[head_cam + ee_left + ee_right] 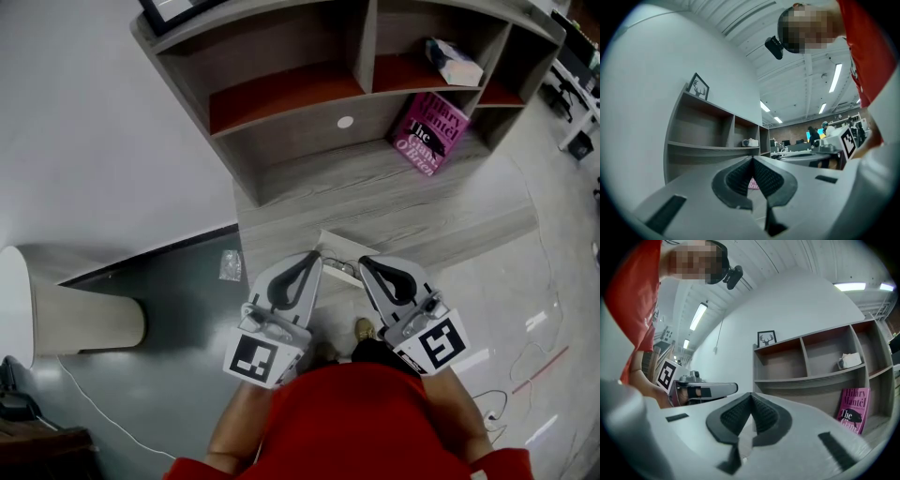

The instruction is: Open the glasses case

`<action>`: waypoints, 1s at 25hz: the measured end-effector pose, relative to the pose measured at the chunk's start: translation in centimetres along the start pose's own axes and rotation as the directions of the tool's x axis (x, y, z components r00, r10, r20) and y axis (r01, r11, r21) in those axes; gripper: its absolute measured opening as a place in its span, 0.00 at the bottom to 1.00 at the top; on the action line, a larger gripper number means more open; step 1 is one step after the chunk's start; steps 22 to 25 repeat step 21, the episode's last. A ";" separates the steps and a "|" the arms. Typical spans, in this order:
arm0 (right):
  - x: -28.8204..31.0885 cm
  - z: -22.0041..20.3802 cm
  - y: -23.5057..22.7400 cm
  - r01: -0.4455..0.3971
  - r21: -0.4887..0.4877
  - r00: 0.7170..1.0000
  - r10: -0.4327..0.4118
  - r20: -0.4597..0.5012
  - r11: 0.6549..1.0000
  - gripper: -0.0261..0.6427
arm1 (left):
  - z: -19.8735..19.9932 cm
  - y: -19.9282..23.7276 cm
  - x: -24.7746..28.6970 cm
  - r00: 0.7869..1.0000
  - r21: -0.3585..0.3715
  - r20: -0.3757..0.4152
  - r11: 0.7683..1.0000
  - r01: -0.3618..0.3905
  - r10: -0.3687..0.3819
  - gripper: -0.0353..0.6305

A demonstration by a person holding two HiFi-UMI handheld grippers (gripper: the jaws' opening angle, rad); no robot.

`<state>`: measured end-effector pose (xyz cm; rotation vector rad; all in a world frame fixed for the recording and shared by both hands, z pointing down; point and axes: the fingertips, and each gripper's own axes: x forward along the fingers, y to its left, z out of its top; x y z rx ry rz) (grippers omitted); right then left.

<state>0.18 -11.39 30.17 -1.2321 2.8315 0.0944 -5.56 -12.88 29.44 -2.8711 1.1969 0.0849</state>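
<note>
Nearest the lens, along the bottom edge of the head view: red shirt [366, 422] and forearms, tucked in so as to carry one tool per hand out in front.

Beyond, across the upper half: grey wooden shelf unit [309, 141], standing on the table [422, 211] and pushed back against the white wall, probably to leave a bare working strip along the near edge. At far left, on the dark floor [150, 272]: pale round column [84, 319], well apart from the work.

At centre frame: left tool [312, 260] and right tool [367, 262], held level and side by side, angled slightly toward each other over the near table edge. Left one shut tight, ridged pads [738, 178] pressed together, gripping nothing. Right one likewise closed and empty, pads [764, 416] meeting at the tip. Judged to be flanking the target so as to work on it from both sides.

Upper right: pink book [429, 131], leaning in the lower right bay, propped by the divider.

Between the two tool tips, at the table's near edge and within easy reach: glasses case [342, 248], pale, apparently gripped by neither tool. Lid up or down: cannot tell, too much masked by the tools.

Smaller still: white bundle [455, 64] on an upper shelf, framed picture [698, 87] on top of the unit, clear packet [231, 265] on the floor.
</note>
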 end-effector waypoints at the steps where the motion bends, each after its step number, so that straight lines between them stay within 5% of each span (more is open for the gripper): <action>1: 0.0 0.0 0.0 -0.001 0.000 1.000 0.001 0.002 1.000 0.04 | 0.0 -0.1 0.0 1.000 0.000 0.000 1.000 0.002 -0.002 0.06; 25: 0.1 0.2 0.0 -0.010 0.011 1.000 0.010 0.008 1.000 0.04 | 0.3 -0.4 0.3 1.000 -0.008 0.011 1.000 0.009 -0.009 0.06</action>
